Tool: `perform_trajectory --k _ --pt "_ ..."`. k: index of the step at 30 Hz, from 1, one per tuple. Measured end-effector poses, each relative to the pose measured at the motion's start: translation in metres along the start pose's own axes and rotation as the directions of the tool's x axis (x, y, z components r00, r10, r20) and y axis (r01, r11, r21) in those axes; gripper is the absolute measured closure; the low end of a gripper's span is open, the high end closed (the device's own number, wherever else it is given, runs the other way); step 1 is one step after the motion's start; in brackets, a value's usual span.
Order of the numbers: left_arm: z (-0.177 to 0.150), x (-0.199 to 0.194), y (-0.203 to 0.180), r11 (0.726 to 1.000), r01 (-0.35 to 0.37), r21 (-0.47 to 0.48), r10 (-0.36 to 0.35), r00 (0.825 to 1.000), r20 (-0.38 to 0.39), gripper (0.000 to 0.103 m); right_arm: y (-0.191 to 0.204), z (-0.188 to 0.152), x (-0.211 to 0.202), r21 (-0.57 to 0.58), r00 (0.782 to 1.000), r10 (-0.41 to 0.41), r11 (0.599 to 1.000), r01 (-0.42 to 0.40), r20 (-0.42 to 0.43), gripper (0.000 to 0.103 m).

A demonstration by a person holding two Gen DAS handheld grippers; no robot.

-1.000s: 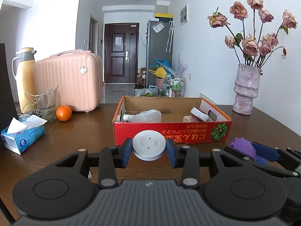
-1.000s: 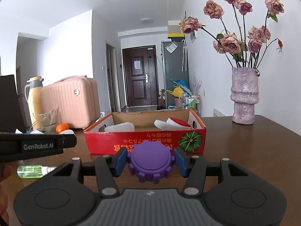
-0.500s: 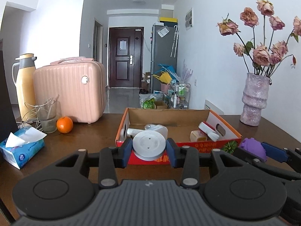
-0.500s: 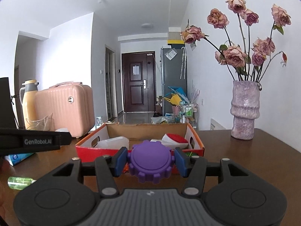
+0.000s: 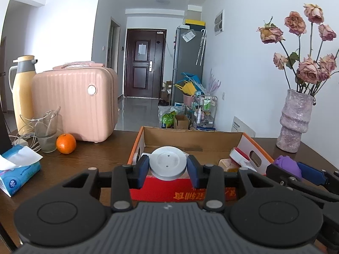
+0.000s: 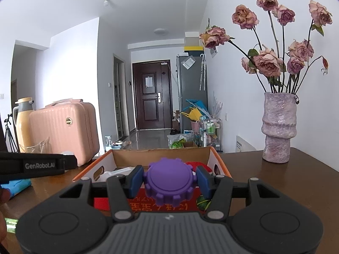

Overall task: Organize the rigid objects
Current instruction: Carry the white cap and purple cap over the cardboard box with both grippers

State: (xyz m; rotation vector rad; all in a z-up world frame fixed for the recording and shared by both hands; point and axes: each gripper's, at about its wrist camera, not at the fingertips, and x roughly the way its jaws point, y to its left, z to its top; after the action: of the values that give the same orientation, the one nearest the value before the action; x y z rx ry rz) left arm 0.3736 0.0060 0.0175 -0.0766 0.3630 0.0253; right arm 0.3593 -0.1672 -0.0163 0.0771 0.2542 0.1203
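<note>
The left gripper [image 5: 167, 167] pinches a smooth white disc [image 5: 167, 165] with two small holes, its blue pads pressed to the rim, at lower centre of the left view. The right gripper [image 6: 168, 182] clamps a matte purple cog-edged knob [image 6: 168, 183] the same way. Both hang just before the near wall of a cardboard box [image 5: 186, 190], red outside, plain brown inside, holding what look like small bottles, though they are hard to make out. The box sits on a dark wooden table [image 5: 93, 158]. At left stand a ribbed pink case [image 5: 74, 103], a cream flask [image 5: 23, 91], a glass [image 5: 45, 131], an orange [image 5: 66, 143] and a tissue pack [image 5: 17, 171]; at right a rough lilac vase [image 6: 277, 127] of dried roses. Compared with a second ago, the box looms closer and lower in both views, its interior more exposed.
</note>
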Motion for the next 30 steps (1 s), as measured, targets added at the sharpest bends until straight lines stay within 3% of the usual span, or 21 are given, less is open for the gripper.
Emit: perform_trajectory --k 30 --pt "0.029 0.105 -0.005 0.999 -0.024 -0.046 0.022 0.999 -0.038 0.063 -0.015 0.023 0.1 0.063 0.999 -0.038 0.997 0.039 -0.023 0.05"
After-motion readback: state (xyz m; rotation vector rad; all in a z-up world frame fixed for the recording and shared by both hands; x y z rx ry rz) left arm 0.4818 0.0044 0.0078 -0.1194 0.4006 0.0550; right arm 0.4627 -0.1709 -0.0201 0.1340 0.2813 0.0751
